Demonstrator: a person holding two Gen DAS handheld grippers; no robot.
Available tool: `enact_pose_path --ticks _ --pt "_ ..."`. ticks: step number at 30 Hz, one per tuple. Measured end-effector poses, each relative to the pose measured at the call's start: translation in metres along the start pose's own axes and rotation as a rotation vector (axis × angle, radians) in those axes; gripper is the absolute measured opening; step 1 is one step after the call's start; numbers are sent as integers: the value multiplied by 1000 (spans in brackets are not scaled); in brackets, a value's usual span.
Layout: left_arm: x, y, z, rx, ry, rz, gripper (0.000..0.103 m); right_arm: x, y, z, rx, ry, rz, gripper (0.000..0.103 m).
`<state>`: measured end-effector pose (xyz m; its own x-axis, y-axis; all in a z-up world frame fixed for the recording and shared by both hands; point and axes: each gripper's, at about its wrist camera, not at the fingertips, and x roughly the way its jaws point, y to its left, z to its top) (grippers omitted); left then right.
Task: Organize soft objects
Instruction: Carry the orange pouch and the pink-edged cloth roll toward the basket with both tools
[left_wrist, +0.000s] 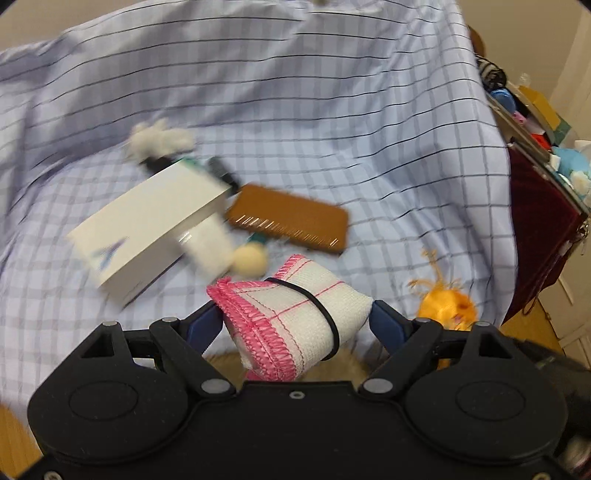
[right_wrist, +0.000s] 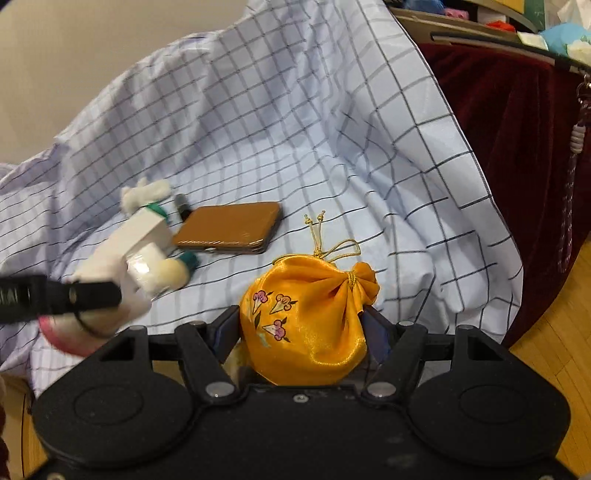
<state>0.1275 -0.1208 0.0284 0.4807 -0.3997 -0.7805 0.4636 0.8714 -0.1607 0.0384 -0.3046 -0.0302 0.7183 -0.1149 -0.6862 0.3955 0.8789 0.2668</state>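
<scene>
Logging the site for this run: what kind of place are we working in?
Likely a home room: a checked sheet draped over furniture, wooden flooring, and a cluttered shelf above a dark red velvet cloth.

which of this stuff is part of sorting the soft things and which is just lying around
Part of the job: rolled cloth in the left claw; orange pouch in the right claw.

Lying about: white box, brown case.
</scene>
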Motion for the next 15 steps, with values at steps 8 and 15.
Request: enact_pose_path --ticks 8,15 --pt "-38 39 -56 -153 -20 63 82 -53 26 -26 -36 -62 83 69" --pt "-54 39 -87 -182 -55 140 82 -84 42 -43 -65 -98 158 69"
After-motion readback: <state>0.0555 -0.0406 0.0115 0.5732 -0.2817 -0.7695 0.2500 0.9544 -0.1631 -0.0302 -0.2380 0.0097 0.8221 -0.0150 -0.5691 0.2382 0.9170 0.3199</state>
